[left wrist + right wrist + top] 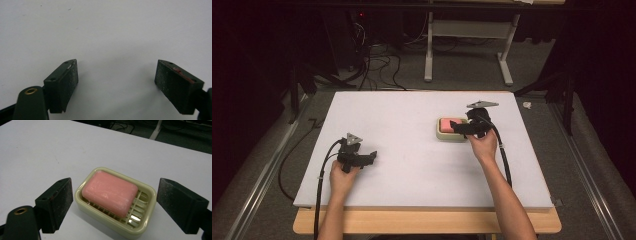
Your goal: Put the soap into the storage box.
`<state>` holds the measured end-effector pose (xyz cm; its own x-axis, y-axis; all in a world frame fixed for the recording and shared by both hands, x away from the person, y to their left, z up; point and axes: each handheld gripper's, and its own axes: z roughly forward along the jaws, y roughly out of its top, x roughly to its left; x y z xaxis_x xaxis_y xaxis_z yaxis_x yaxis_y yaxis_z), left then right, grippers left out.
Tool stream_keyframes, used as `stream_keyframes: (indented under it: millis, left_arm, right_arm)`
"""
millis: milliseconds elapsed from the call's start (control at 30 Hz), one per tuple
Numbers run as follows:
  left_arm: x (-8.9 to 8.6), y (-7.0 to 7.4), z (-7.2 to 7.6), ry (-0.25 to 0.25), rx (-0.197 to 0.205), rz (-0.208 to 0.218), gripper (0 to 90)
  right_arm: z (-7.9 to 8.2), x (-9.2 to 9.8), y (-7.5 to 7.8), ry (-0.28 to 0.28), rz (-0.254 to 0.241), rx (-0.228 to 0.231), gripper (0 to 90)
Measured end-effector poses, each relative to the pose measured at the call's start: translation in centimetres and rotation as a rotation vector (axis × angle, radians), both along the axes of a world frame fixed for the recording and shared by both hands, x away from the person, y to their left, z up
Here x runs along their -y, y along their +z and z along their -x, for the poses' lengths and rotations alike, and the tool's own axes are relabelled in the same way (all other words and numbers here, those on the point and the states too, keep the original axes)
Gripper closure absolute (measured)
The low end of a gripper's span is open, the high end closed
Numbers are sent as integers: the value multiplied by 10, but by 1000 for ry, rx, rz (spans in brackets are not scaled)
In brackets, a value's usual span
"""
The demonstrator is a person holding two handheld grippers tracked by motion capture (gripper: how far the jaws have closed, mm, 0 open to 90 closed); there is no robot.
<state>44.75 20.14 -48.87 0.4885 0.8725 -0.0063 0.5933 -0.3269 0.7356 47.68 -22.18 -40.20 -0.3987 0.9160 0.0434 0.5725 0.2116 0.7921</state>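
A pink bar of soap (110,192) lies in a cream soap dish (82,206) with a slatted bottom, on the white table right of centre; in the high view the soap (452,123) and the dish (443,135) sit under my right hand. My right gripper (113,206) is open, its jaws standing wide on either side of the dish without touching it; from above this gripper (462,127) covers the dish's right part. My left gripper (371,156) rests low over the table at the front left. Its jaws are spread, open (116,80), over bare white board.
The white board (412,165) lies on a wooden table whose edge (427,222) shows at the front. Cables trail from both grippers toward the person. A desk frame (469,45) and floor cables stand behind the table.
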Motion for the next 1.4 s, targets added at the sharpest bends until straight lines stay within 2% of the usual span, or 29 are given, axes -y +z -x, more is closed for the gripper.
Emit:
stream_keyframes:
  millis: [567,967,1400]
  left_arm:
    - [0,0,0,0,0,0,193]
    - [0,0,0,0,0,0,193]
    - [0,0,0,0,0,0,193]
  right_arm:
    - [22,17,13,-10,-17,50,148]
    - [33,30,12,-20,-32,50,151]
    - [48,40,15,-33,-45,76,154]
